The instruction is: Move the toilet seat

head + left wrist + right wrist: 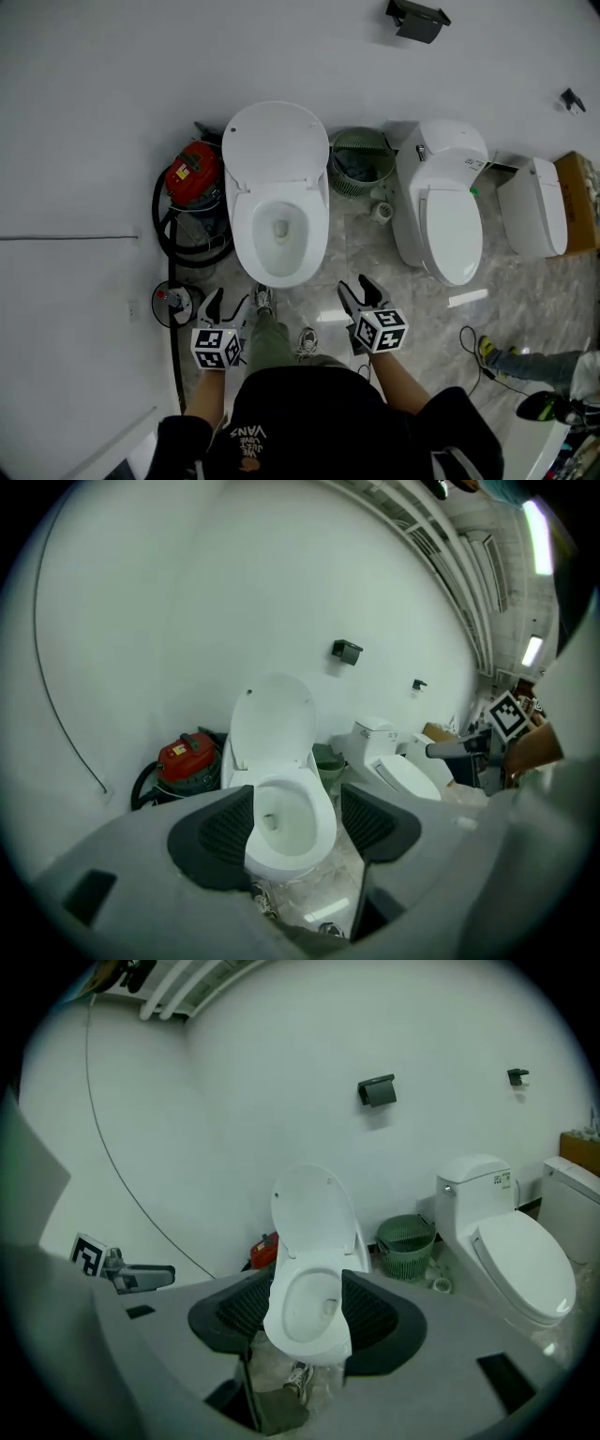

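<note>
Grey left gripper (pixel 228 305) and right gripper (pixel 359 291), fingers apart and empty, face the white oval plastic toilet seat (pixel 246 220). It lies flat on its bowl, ahead and between them, its long axis pointing to the wall.

The toilet (pixel 281 267) and its raised lid (pixel 274 141) were smooth, glossy white, and the second toilet (pixel 450 225) looked alike. The wall (pixel 94 112) was plain matt white. The floor (pixel 534 300) was polished, marble-veined stone or tile. The basket (pixel 361 134) was green latticed plastic, the vacuum cleaner (pixel 194 172) shiny red plastic. The left gripper (pixel 295 803) had matt black ribbed pads (pixel 225 832) in a smooth grey shell
</note>
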The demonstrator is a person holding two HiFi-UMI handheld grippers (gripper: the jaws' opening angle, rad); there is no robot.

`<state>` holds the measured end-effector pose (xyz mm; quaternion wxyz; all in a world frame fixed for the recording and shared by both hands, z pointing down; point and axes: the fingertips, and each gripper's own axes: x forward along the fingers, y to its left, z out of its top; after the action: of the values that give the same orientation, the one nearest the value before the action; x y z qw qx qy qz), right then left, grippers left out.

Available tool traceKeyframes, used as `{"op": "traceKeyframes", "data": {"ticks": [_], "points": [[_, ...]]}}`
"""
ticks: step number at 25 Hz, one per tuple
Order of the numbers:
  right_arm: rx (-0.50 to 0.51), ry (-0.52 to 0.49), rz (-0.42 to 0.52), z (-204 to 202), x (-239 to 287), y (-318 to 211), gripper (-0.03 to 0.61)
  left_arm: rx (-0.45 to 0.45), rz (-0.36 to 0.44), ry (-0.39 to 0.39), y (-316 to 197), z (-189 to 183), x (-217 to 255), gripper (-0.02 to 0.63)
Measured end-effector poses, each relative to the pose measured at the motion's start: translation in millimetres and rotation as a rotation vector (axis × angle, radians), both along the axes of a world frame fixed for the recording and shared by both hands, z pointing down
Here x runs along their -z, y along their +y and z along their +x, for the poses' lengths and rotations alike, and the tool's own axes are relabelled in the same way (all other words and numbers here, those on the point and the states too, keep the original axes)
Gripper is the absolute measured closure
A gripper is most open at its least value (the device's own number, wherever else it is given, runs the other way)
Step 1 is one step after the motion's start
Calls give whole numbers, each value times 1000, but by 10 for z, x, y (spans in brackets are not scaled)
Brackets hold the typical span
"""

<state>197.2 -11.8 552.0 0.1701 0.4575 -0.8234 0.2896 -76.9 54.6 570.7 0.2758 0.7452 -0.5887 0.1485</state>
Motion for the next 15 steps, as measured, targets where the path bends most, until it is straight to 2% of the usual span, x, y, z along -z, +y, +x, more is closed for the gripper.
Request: {"op": "traceKeyframes", "data": {"ticks": [8, 15], "points": [[-84, 48, -151, -116, -765, -366, 353, -35, -183, 34, -557, -186, -827, 311], [-79, 79, -337, -287, -1704, -427, 327, -15, -350, 98, -765, -332, -1578, 313]]}}
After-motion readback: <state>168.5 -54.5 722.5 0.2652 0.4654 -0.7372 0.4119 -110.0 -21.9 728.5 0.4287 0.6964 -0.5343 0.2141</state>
